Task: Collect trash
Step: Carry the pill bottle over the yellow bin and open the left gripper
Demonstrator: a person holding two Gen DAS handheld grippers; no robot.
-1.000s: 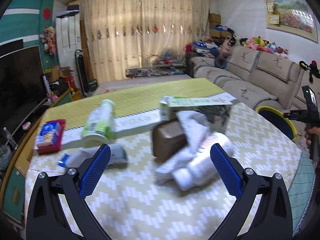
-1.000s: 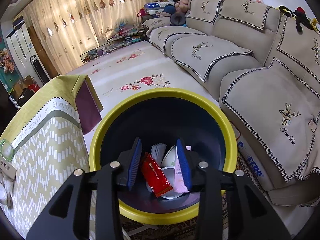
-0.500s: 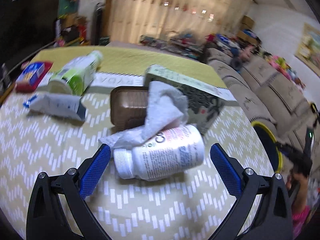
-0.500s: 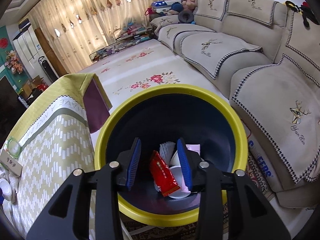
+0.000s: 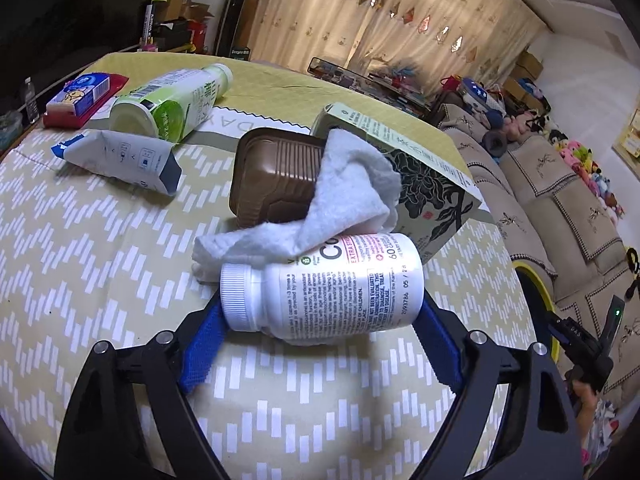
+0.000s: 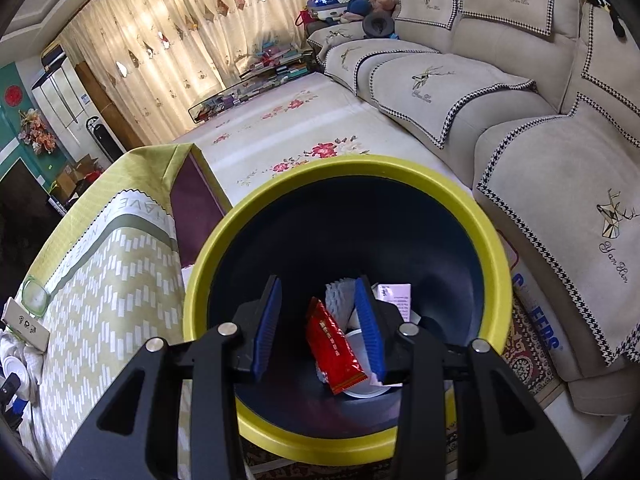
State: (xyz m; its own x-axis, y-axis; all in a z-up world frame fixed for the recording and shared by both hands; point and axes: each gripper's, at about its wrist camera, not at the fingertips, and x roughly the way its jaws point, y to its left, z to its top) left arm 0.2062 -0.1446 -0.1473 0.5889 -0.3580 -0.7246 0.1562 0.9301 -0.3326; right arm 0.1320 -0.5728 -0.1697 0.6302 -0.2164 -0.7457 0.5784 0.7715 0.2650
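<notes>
Left gripper (image 5: 320, 334): fingers spread wide, one at either end of a white bottle (image 5: 328, 290) lying crosswise between them on the table (image 5: 100, 240); whether the pads press it cannot be told. A tissue (image 5: 320, 208) drapes over the bottle's far side, beyond the fingertips. Right gripper (image 6: 318, 326): fingers part-open, holding nothing, above the bin (image 6: 460, 208); a red wrapper (image 6: 334, 350) lies in the bin below the gap.

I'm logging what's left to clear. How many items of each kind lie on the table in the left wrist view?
Bottles: 2 (white pill bottle, green drink bottle)
Boxes: 2 (floral box, blue box)
Pouch: 1
Brown tray: 1
Tissue: 1
Total: 7
</notes>
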